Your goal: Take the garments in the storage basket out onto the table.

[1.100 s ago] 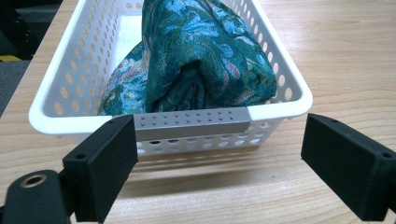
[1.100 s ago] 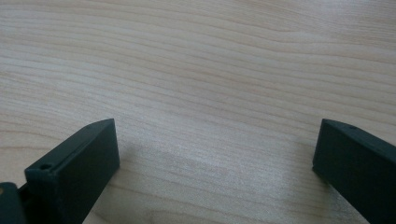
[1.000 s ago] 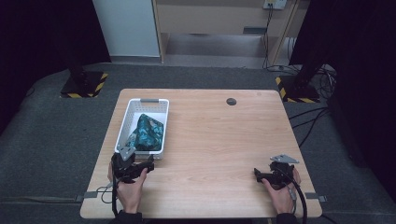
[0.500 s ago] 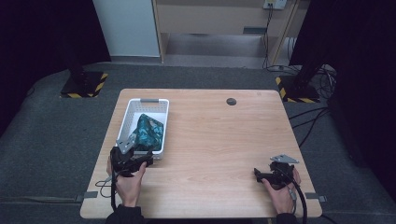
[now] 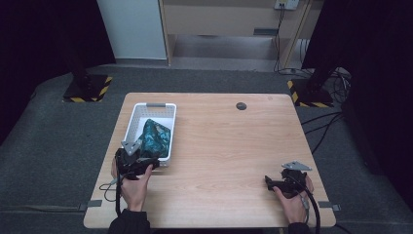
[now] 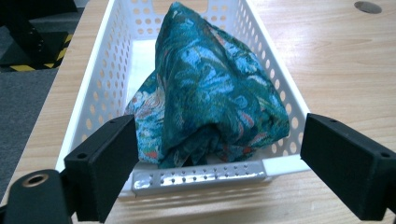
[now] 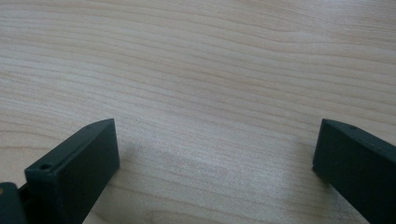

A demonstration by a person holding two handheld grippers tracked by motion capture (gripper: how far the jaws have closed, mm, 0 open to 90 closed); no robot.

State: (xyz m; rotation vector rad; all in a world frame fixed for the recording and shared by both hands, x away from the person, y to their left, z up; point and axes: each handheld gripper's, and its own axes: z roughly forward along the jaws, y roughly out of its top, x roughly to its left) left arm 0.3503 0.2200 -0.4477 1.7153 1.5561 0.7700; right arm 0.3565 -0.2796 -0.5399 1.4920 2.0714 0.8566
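The right gripper (image 5: 271,182) rests low near the table's (image 5: 234,146) front edge, jaws spread wide over bare wood. The left gripper (image 6: 219,172), jaws also released and holding nothing, hangs at the near end of the white basket (image 6: 205,175). The teal patterned cloth (image 6: 205,93) lies bunched inside; judging by this approach, the next move calls for reaching over the rim to pinch it.

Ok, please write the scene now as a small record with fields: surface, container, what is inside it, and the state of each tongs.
surface: wooden table
container: white basket with holes, on the table's left part
contents: crumpled teal patterned cloth, piled above the rim
left tongs: open, just before the basket's near end, pointing at the cloth, holding nothing
right tongs: open, low over bare wood at the table's near right, holding nothing
other: small dark round disc near the far edge
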